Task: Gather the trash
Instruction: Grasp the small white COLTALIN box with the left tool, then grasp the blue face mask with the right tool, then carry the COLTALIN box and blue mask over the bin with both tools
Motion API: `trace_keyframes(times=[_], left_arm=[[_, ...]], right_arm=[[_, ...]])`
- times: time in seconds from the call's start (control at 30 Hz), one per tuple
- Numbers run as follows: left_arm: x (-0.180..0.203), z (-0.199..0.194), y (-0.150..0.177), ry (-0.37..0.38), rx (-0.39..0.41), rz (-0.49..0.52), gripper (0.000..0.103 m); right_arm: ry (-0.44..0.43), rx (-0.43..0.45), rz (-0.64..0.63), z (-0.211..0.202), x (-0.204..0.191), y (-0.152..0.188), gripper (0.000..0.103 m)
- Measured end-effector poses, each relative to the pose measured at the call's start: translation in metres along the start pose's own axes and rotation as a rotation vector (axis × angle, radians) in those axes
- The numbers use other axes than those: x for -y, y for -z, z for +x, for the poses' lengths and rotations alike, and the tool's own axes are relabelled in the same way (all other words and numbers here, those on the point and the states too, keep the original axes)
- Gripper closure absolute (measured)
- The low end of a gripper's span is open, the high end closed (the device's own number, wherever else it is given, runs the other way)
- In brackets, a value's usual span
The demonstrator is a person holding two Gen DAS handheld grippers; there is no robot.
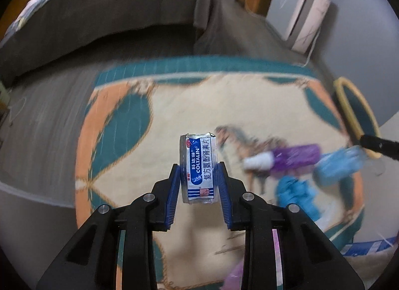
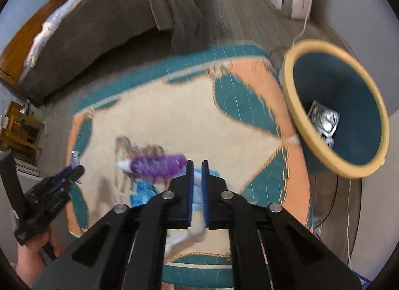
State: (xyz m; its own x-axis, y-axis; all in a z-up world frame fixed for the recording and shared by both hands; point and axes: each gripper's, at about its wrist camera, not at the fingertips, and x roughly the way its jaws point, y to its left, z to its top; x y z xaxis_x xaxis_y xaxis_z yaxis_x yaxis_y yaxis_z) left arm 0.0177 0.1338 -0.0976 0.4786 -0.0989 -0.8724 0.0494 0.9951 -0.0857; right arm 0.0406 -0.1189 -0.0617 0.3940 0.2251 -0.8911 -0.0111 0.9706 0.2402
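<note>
My left gripper [image 1: 198,165] is shut on a silver and blue Coltalin pill blister pack [image 1: 199,167], held upright above the patterned rug [image 1: 189,105]. It also shows at the left of the right wrist view [image 2: 74,162]. My right gripper [image 2: 197,165] is nearly closed and holds nothing, above a blue crumpled wrapper [image 2: 142,190] and a purple tube [image 2: 159,165] that lie on the rug. The teal bin with a yellow rim [image 2: 311,145] stands at the right and has a silver wrapper [image 2: 324,120] inside. In the left wrist view the bin [image 1: 349,105] is at the far right.
A bed with a grey cover [image 2: 104,28] stands beyond the rug. A white appliance [image 1: 296,5] and its cable are at the back right. More blue wrappers [image 1: 299,190] and the purple tube [image 1: 294,157] lie on the rug's right side.
</note>
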Motion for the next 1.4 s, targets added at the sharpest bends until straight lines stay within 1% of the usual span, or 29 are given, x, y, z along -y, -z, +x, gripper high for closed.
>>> trace_keyframes(times=[0.17,0.23,0.27,0.33,0.37,0.4,0.47,0.5,0.53,0.6,0.63,0.7,0.73,0.83,0.87,0.9,0.93,0.97,1.03,1.1,1.17,1.23,1.37,1.4], left_arm=[[0.021,-0.023,-0.016,0.025,0.080,0.071,0.072],[0.032,-0.029,-0.019,0.034,0.101,0.095,0.072],[0.036,-0.033,-0.018,0.041,0.107,0.101,0.072],[0.042,-0.035,-0.019,0.050,0.108,0.113,0.072],[0.044,-0.034,-0.019,0.053,0.103,0.117,0.072],[0.046,-0.032,-0.018,0.057,0.096,0.118,0.072],[0.048,-0.032,-0.017,0.061,0.088,0.116,0.072],[0.049,-0.031,-0.017,0.063,0.086,0.116,0.072],[0.051,-0.031,-0.018,0.066,0.086,0.117,0.072],[0.053,-0.031,-0.017,0.069,0.087,0.126,0.072],[0.054,-0.031,-0.016,0.068,0.087,0.130,0.072],[0.052,-0.030,-0.016,0.066,0.087,0.136,0.072],[0.052,-0.030,-0.016,0.068,0.087,0.134,0.072],[0.050,-0.029,-0.017,0.066,0.085,0.133,0.072],[0.051,-0.029,-0.017,0.062,0.085,0.138,0.072],[0.052,-0.029,-0.017,0.058,0.085,0.144,0.072],[0.053,-0.028,-0.017,0.055,0.087,0.155,0.072],[0.055,-0.028,-0.017,0.054,0.088,0.162,0.072],[0.058,-0.029,-0.017,0.053,0.093,0.181,0.072],[0.062,-0.031,-0.018,0.053,0.099,0.198,0.072],[0.064,-0.032,-0.019,0.056,0.103,0.207,0.072],[0.067,-0.032,-0.020,0.068,0.106,0.207,0.072],[0.074,-0.032,-0.020,0.084,0.104,0.221,0.072],[0.076,-0.031,-0.019,0.085,0.101,0.226,0.072]], right_arm=[[0.008,0.098,-0.052,-0.032,-0.009,-0.017,0.099],[0.002,0.125,-0.050,-0.041,-0.004,-0.021,0.099],[0.003,0.126,-0.041,-0.041,0.000,-0.022,0.099],[0.018,0.096,-0.002,-0.032,0.013,-0.020,0.099],[0.026,0.063,0.025,-0.021,0.021,-0.019,0.098],[0.031,0.033,0.045,-0.012,0.028,-0.017,0.096],[0.041,-0.012,0.074,0.003,0.037,-0.012,0.081],[0.046,-0.039,0.104,0.014,0.043,-0.009,0.066],[0.049,-0.055,0.120,0.020,0.045,-0.006,0.057],[0.059,-0.082,0.135,0.034,0.048,-0.001,0.055],[0.068,-0.092,0.138,0.039,0.048,0.001,0.049],[0.073,-0.105,0.147,0.049,0.049,0.002,0.040],[0.074,-0.111,0.151,0.053,0.048,0.003,0.040],[0.072,-0.139,0.153,0.066,0.044,0.006,0.040],[0.076,-0.143,0.144,0.069,0.042,0.007,0.043],[0.080,-0.147,0.129,0.073,0.039,0.007,0.059],[0.076,-0.150,0.122,0.075,0.037,0.008,0.084],[0.062,-0.152,0.121,0.077,0.035,0.007,0.090],[0.058,-0.141,0.127,0.070,0.032,0.004,0.091],[0.053,-0.103,0.126,0.052,0.026,-0.003,0.092],[0.049,-0.060,0.097,0.027,0.019,-0.012,0.092],[0.057,-0.005,0.039,-0.006,0.011,-0.025,0.092],[0.164,0.124,-0.100,-0.059,0.006,-0.038,0.092],[0.175,0.139,-0.111,-0.065,0.009,-0.039,0.092]])
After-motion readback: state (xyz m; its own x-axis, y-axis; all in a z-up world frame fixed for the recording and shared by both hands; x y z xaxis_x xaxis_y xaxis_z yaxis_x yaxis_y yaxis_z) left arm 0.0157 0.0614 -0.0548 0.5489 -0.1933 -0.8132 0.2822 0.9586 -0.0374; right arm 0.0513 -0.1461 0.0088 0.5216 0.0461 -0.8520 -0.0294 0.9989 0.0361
